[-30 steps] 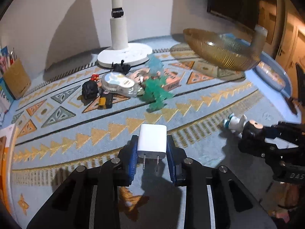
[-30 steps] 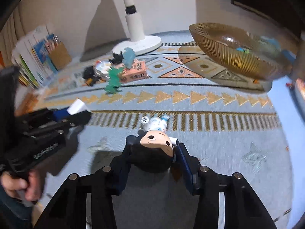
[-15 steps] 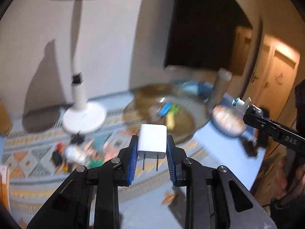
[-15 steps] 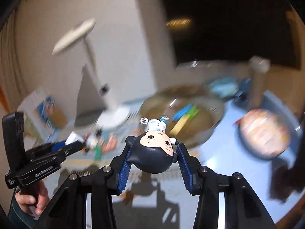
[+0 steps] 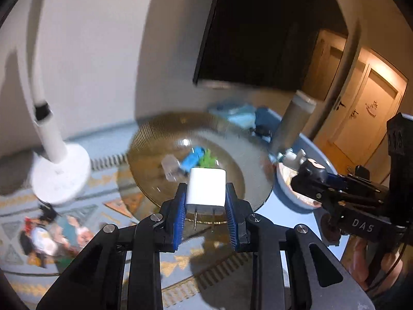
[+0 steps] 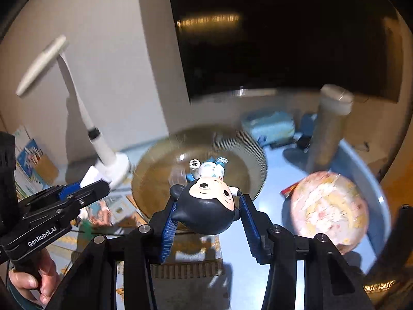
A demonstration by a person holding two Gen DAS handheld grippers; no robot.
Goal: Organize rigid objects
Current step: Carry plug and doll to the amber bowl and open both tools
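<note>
My left gripper [image 5: 206, 201] is shut on a white plug charger [image 5: 206, 190], prongs pointing back, held in the air in front of the amber glass bowl [image 5: 155, 139]. The bowl holds a blue piece [image 5: 193, 156], a green piece [image 5: 207, 161] and a clear piece [image 5: 170, 168]. My right gripper [image 6: 206, 214] is shut on a dark-haired toy figure [image 6: 206, 208], head toward the camera, also raised before the bowl [image 6: 247, 144]. The right gripper also shows at the right in the left wrist view [image 5: 309, 178]. The left gripper shows at the left in the right wrist view [image 6: 85, 188].
A white lamp base [image 5: 58, 175] stands left of the bowl. Several small toys [image 5: 49, 235] lie on the patterned mat at lower left. A tall grey cylinder [image 6: 327, 129] and a pink patterned round lid [image 6: 327, 211] sit right of the bowl. Books [image 6: 28, 160] stand far left.
Both grippers have lifted off the mat with their objects and moved toward the bowl, which now sits closer and more central in both views.
</note>
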